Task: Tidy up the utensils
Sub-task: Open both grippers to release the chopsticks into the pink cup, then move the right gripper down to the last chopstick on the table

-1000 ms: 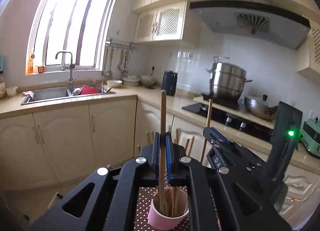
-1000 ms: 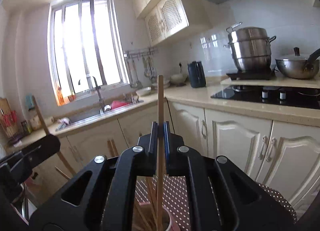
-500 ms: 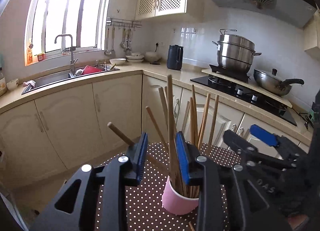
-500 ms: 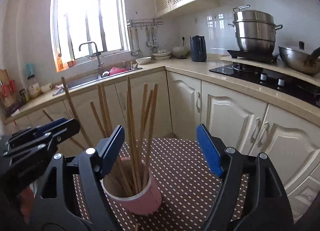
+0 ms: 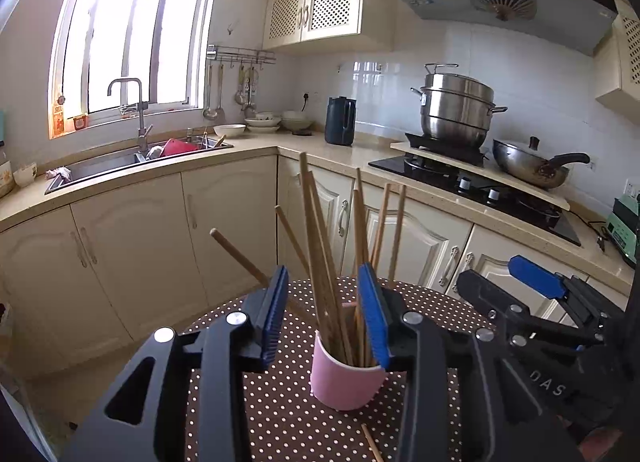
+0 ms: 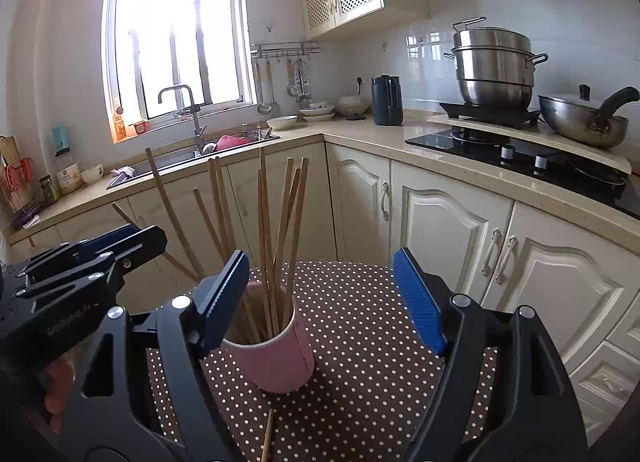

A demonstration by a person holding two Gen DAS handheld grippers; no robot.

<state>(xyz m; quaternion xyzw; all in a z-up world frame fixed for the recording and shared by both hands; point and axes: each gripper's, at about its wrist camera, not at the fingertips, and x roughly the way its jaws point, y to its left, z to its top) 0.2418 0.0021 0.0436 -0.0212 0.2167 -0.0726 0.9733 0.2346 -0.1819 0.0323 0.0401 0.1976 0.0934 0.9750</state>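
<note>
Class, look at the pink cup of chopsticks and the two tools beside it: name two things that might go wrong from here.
1. The chopsticks lean out of the pink cup; the opening left tool around them might knock the cup over.
2. A loose chopstick lies on the dotted tablecloth; either tool might push it off.

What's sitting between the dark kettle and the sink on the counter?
Stacked bowls and a lone white bowl between kettle and sink, clearest in the right wrist view.

One pink cup [image 5: 345, 378]; about ten chopsticks [image 6: 267, 238]; two grippers [image 5: 323, 298].
</note>
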